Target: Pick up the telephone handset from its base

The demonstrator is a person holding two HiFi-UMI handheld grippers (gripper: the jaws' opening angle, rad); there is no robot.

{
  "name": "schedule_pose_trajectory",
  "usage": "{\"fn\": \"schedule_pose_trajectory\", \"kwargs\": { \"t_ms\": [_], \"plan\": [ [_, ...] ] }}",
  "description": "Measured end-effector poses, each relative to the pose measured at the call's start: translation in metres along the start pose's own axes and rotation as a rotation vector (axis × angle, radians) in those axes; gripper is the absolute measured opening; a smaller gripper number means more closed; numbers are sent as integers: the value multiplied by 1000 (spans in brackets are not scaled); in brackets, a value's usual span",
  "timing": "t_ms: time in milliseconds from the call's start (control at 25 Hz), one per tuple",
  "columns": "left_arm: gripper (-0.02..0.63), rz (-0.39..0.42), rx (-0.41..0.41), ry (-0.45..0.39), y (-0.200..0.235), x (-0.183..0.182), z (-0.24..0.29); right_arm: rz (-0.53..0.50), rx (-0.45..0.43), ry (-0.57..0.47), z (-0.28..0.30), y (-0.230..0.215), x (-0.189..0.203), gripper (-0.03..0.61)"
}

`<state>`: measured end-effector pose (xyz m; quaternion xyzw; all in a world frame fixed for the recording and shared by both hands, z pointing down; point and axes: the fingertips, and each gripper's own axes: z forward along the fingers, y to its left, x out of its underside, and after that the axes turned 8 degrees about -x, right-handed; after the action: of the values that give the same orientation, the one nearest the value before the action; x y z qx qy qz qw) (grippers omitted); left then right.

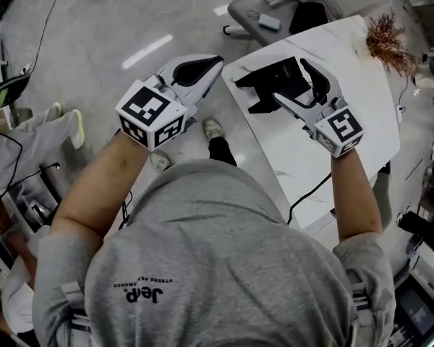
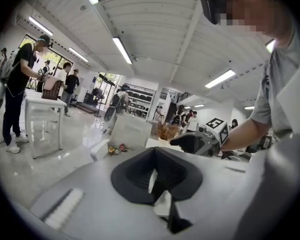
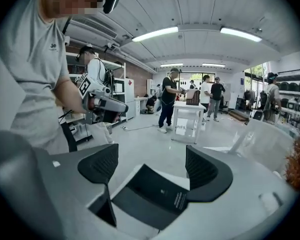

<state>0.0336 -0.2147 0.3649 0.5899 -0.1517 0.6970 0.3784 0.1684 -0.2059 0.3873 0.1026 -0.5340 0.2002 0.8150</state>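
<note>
A flat black telephone (image 1: 271,82) lies on the near left corner of a white table (image 1: 347,136); I cannot tell handset from base. My right gripper (image 1: 291,80) hovers just over it, open, one jaw on each side. In the right gripper view the black body (image 3: 155,194) with small white print lies below and between the spread pads (image 3: 101,166), which touch nothing. My left gripper (image 1: 201,68) is held off the table's left edge, above the floor, shut on nothing. Its black pads (image 2: 157,176) meet in the left gripper view, where the right gripper (image 2: 205,141) shows further off.
A dried brown plant (image 1: 385,40) stands at the table's far edge. A black cable (image 1: 311,190) hangs off the near side. Beyond the table is a grey seat (image 1: 264,9) with small items. Several people stand round a white table (image 3: 187,119) in the background.
</note>
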Motion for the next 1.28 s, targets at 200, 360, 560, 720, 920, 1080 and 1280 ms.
{"fn": "schedule_pose_trajectory", "kwargs": {
  "t_ms": [200,360,560,720,920,1080,1280],
  "plan": [
    [57,18,84,51,-32,21,47,-59,-60,141,-26,4,60,397],
    [57,27,132,83,-51,33,74,-134,-96,249,-32,2,107,397],
    [56,36,165,99,-64,43,102,-230,-127,356,-24,-7,155,396],
    [57,31,174,110,-72,50,110,-342,-155,425,-12,-6,176,394],
    [57,18,172,116,-72,54,113,-436,-175,458,-3,-9,186,374],
    [57,13,169,111,-70,54,111,-569,-145,479,-4,-11,184,186],
    [57,7,156,111,-63,54,101,-638,-151,509,-17,-8,179,87]
  ]
}}
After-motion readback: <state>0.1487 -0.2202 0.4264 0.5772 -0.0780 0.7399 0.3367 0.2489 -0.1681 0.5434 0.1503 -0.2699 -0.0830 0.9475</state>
